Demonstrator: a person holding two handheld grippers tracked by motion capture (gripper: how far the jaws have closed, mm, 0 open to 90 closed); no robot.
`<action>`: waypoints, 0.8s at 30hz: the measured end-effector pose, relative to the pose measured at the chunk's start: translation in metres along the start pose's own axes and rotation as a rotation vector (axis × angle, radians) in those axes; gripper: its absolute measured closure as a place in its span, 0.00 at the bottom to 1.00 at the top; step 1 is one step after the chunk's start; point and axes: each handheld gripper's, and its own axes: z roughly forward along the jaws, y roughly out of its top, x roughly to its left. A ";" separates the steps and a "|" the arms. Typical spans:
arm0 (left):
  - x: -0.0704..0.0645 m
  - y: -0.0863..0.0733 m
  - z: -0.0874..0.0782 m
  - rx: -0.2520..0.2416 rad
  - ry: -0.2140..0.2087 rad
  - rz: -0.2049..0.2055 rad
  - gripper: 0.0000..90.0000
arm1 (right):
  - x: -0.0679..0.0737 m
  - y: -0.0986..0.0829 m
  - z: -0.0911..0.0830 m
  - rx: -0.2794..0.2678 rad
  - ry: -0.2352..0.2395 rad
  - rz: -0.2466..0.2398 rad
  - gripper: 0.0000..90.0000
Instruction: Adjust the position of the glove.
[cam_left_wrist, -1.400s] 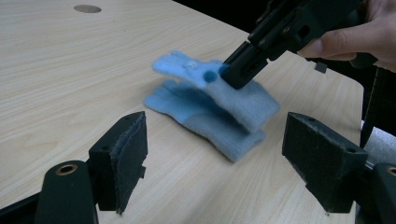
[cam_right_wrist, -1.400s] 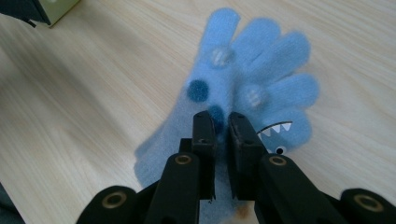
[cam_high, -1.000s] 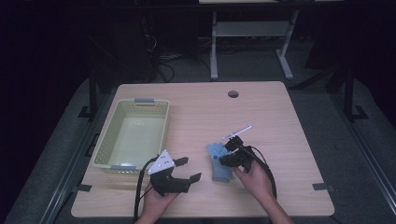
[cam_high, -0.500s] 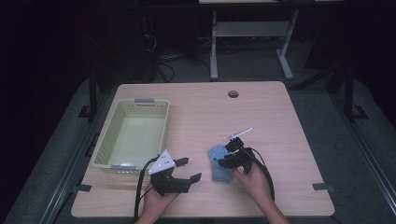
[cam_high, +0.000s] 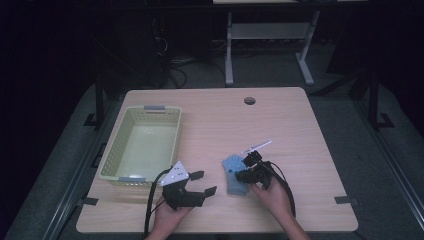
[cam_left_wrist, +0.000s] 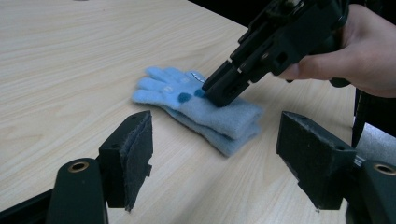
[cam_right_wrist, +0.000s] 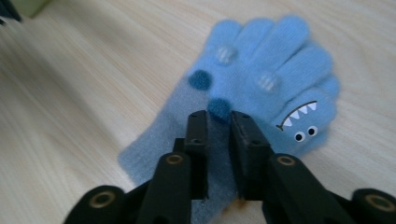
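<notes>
A light blue knitted glove (cam_high: 230, 165) with dark dots and a monster face lies flat on the wooden table, right of centre near the front. My right gripper (cam_high: 239, 175) is lowered onto the glove (cam_right_wrist: 275, 79), its jaws nearly closed and pinching fabric at the palm; the right gripper (cam_right_wrist: 218, 116) also appears across the table as the right gripper (cam_left_wrist: 215, 94) pressing on the glove (cam_left_wrist: 205, 114). My left gripper (cam_high: 201, 183) is held just left of the glove, open, with nothing between the left gripper (cam_left_wrist: 215, 140) jaws.
A pale yellow-green plastic basket (cam_high: 113, 154) stands at the table's left side. A thin white pen-like object (cam_high: 257, 146) lies just beyond the glove. A round cable hole (cam_high: 249, 100) is near the far edge. Table legs and cables sit in the dark behind.
</notes>
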 end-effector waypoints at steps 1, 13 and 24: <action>0.000 0.000 0.001 0.000 -0.001 -0.009 0.30 | -0.001 0.000 -0.001 -0.009 0.007 0.005 0.82; 0.000 0.008 0.014 0.040 -0.044 -0.110 0.35 | -0.018 -0.013 -0.023 -0.086 0.093 0.069 0.62; 0.010 0.015 0.047 0.166 -0.078 -0.317 0.35 | -0.035 -0.033 -0.027 -0.125 0.200 0.225 0.52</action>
